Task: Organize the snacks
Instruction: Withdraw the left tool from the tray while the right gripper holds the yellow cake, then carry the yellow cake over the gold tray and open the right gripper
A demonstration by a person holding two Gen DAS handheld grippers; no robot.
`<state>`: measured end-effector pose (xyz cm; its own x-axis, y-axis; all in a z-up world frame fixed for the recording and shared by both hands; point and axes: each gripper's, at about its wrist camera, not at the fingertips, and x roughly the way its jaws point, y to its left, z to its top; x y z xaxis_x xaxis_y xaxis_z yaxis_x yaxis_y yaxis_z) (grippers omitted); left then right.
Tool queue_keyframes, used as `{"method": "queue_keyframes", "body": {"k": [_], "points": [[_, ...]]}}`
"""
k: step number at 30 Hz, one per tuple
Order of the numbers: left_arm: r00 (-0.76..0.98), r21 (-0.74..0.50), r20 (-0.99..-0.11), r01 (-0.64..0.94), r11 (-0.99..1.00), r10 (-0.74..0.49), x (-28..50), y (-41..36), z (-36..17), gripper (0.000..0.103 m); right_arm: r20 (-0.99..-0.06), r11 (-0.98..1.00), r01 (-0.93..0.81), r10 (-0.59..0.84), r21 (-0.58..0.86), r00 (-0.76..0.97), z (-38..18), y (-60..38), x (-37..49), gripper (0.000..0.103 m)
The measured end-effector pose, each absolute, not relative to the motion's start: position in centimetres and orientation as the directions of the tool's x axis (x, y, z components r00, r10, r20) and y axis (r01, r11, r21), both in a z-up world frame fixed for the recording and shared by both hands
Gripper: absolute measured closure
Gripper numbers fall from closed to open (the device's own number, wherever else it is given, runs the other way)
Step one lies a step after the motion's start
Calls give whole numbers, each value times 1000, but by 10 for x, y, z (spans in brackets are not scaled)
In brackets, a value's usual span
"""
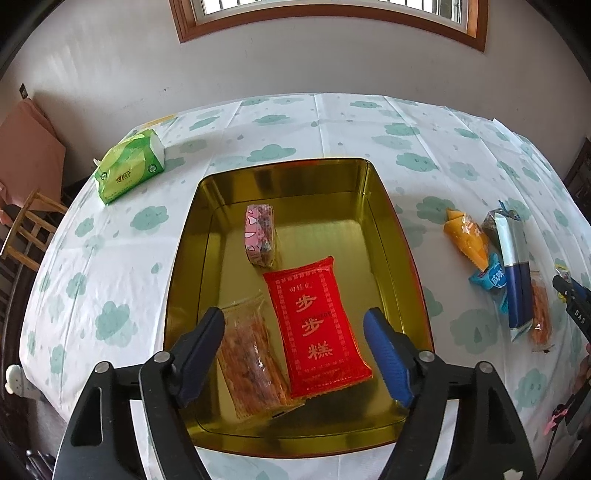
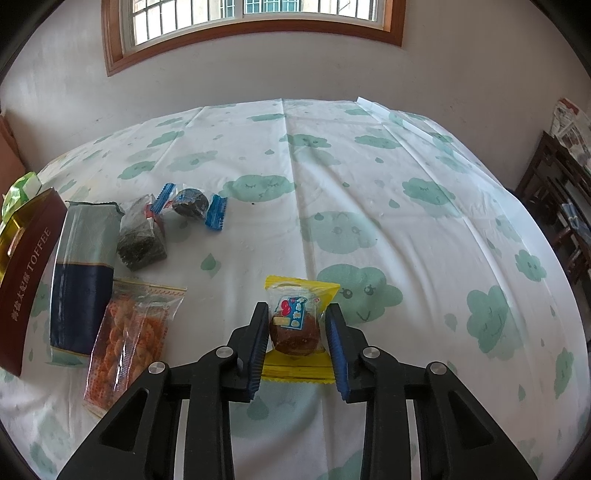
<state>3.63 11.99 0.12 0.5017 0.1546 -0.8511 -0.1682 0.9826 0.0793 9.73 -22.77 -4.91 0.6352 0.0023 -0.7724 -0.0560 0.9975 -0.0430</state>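
Cloud-printed white cloth [image 2: 332, 155] covers the whole table, creased along its folds, under a wood-framed window [image 2: 255, 22]. My left gripper [image 1: 293, 345] hangs released over the gold tin [image 1: 376, 229], a shallow rectangular box with a mirror-bright floor; nothing sits between its jaws. Below it lie three snacks already filed: a flat red pillow pack [image 1: 317, 328], a clear crinkly bag of orange twists [image 1: 251, 362] and a small pink wrapped cake [image 1: 260, 236].

My right gripper [image 2: 297, 334] is clenched on the yellow-wrapped round cake [image 2: 295, 325], which looks still to be resting on the cloth well right of the tin. I judge the pick is made and the carry comes next: lift, swing left and set it on the tin's bare floor. Film wrap is slippery and the cake soft, so I would keep the squeeze gentle.

Waiting beside the tin are a tall blue-and-silver pouch [image 2: 81, 280], another twist bag [image 2: 129, 332], a dark block in clear film [image 2: 142, 240] and a blue-ended round sweet [image 2: 190, 203].
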Motion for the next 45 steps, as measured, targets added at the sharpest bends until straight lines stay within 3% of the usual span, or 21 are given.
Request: {"method": "queue_keyframes", "body": {"k": [16, 33, 45], "points": [[542, -10, -830, -244, 970, 128, 12, 151, 14, 19, -726, 988, -155, 92, -20, 682, 2, -187, 83, 72], [528, -39, -824, -413, 910, 205, -19, 218, 16, 17, -720, 874, -483, 366, 49, 590, 21, -21, 92, 72], [490, -18, -839, -460, 888, 237, -23, 242, 5, 17, -769, 792, -610, 403, 22, 495, 7, 72, 120, 72]]}}
